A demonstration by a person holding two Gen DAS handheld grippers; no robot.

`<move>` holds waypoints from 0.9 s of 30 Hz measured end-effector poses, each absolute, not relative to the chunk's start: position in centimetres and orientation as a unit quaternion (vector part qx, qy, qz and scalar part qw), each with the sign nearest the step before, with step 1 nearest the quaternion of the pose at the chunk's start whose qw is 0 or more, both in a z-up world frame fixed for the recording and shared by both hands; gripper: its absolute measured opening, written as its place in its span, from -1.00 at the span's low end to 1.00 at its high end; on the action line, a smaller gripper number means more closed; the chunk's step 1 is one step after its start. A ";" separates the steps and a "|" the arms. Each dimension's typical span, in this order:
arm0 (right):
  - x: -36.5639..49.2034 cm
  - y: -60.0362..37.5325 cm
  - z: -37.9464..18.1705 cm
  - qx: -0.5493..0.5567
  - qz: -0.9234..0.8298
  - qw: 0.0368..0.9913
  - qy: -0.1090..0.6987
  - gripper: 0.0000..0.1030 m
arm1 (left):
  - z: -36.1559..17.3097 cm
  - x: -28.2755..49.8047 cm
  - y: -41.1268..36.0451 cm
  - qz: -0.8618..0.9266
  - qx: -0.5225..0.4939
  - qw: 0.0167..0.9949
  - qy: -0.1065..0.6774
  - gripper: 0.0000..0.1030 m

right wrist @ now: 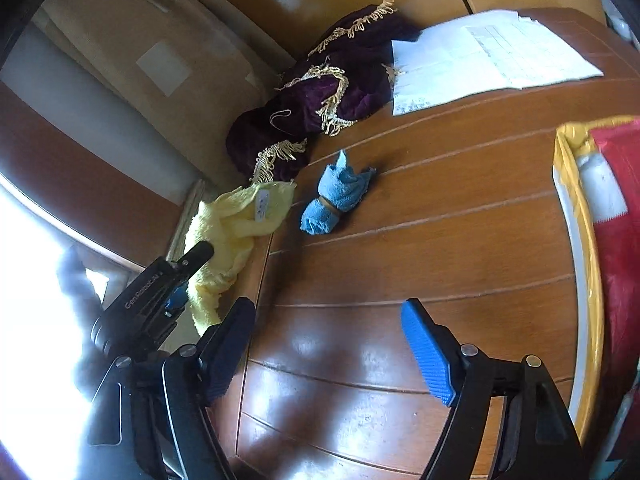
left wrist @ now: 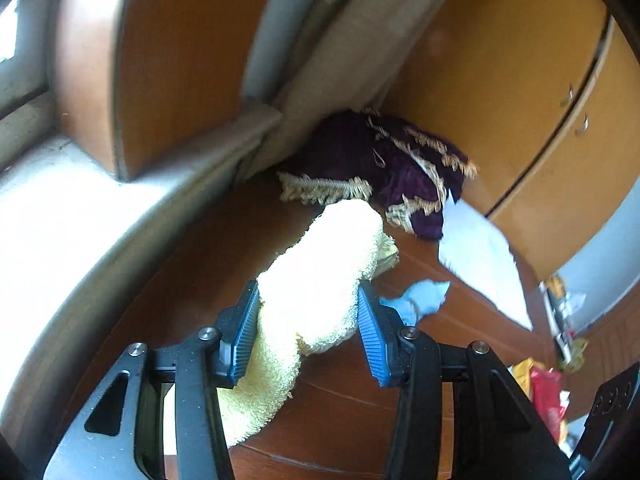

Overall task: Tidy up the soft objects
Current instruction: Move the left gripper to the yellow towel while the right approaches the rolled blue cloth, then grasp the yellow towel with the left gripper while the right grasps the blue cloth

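- Left wrist view: left gripper, blue ribbed pads pressed on either side of a yellow towel; the towel bulges forward between the jaws and hangs down below them.
- Yellow towel, far end: touching the wooden table, just beside the fringed edge of a purple cloth.
- Right wrist view: the same towel drapes over the table's left edge, a small white label showing on its upper fold.
- Right gripper: jaws spread wide, nothing between them, poised above bare tabletop.
- Blue cloth: rolled, bound by a band round its middle, lying on the table between the yellow towel and the table's centre.
- Purple cloth: crumpled, gold fringe, at the far edge.
- White papers: flat, just right of the purple cloth.
- Red and yellow packaging: at the table's right side.
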State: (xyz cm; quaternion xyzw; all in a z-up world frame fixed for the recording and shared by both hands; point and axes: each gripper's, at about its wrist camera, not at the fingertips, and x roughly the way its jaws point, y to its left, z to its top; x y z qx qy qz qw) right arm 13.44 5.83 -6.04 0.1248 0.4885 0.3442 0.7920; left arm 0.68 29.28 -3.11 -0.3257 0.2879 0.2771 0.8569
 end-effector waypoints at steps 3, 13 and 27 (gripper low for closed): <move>13.9 6.8 -4.7 0.072 0.280 0.833 0.472 0.50 | -2.9 0.0 29.9 0.291 -0.337 0.851 0.278 -0.13; 18.5 12.6 -6.3 0.054 0.269 0.815 0.510 0.35 | -2.5 -0.5 30.6 0.297 -0.348 0.848 0.269 -0.13; 21.2 18.9 -9.1 0.025 0.237 0.816 0.526 -0.25 | -2.9 0.0 30.1 0.292 -0.339 0.850 0.278 -0.13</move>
